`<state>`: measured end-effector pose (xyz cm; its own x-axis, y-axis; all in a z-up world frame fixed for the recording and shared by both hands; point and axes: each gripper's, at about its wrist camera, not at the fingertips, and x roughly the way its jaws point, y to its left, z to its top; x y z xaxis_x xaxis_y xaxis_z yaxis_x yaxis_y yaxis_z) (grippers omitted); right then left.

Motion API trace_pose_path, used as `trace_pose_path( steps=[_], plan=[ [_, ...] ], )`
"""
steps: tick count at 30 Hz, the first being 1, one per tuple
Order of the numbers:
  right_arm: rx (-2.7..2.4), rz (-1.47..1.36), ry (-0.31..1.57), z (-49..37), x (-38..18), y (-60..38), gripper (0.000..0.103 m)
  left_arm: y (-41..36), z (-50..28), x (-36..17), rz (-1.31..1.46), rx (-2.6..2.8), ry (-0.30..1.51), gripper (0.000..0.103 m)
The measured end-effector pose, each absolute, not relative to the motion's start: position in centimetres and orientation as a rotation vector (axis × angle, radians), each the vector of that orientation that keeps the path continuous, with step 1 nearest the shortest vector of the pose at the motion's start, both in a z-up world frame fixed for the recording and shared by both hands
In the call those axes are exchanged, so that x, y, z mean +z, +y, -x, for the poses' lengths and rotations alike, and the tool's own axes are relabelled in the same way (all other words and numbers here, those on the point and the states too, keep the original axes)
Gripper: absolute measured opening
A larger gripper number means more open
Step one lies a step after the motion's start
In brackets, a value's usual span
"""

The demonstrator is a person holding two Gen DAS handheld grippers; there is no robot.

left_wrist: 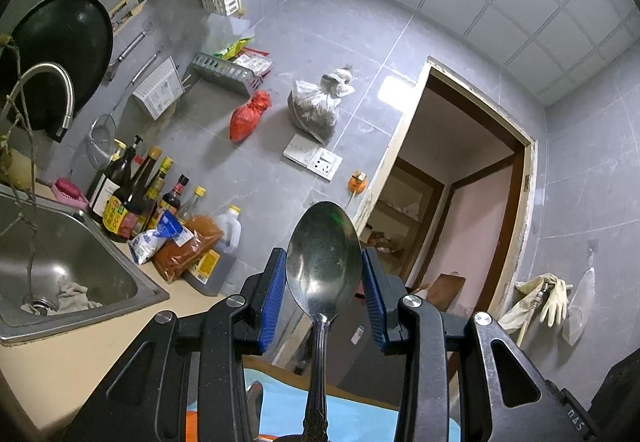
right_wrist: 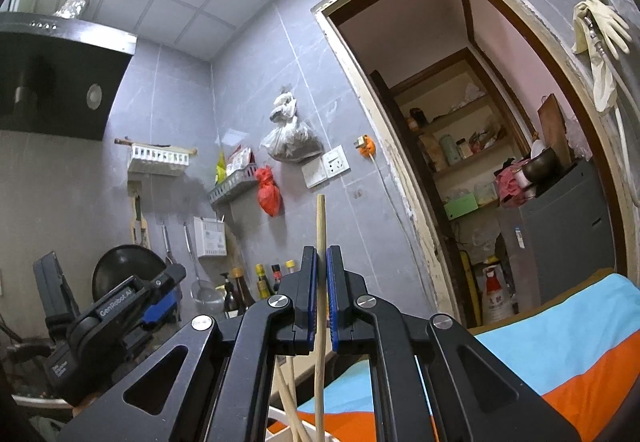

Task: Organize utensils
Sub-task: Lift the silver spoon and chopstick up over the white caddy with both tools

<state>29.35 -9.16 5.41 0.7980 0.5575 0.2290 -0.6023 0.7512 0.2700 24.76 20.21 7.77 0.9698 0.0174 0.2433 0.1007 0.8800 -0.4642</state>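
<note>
Sink [left_wrist: 72, 242] lower left of the left wrist view, set in the desk [left_wrist: 60, 358]. Left claw [left_wrist: 324, 294] grips metal spoon [left_wrist: 323, 262] by its bowl, frame centre, bowl up. Right claw [right_wrist: 321, 298] clamped on upright wooden chopstick [right_wrist: 321, 226], centre of right view.

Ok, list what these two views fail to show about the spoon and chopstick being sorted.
- Spoon, left wrist view: the handle's end runs off the bottom edge, so what it rests in is hidden.
- Chopstick, right wrist view: its lower end is cut off at the bottom edge.
- White container rim, right wrist view: mostly hidden behind the right hand-held gripper.
- Left hand-held gripper: whether its pads press the spoon is unclear.
</note>
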Motion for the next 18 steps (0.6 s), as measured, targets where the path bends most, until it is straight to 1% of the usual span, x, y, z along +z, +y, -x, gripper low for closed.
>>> trace_pose_path(
  steps=[7,18],
  plan=[
    [0.643,-0.315,-0.133,-29.2,5.0,-8.6,0.003,19.2,-24.1,7.1,0.448,-0.012,-0.275,0.032],
    [0.651,-0.273,-0.113,-29.1,4.4,-7.9,0.003,17.7,-24.0,5.5,0.408,0.004,-0.223,0.033]
  ],
)
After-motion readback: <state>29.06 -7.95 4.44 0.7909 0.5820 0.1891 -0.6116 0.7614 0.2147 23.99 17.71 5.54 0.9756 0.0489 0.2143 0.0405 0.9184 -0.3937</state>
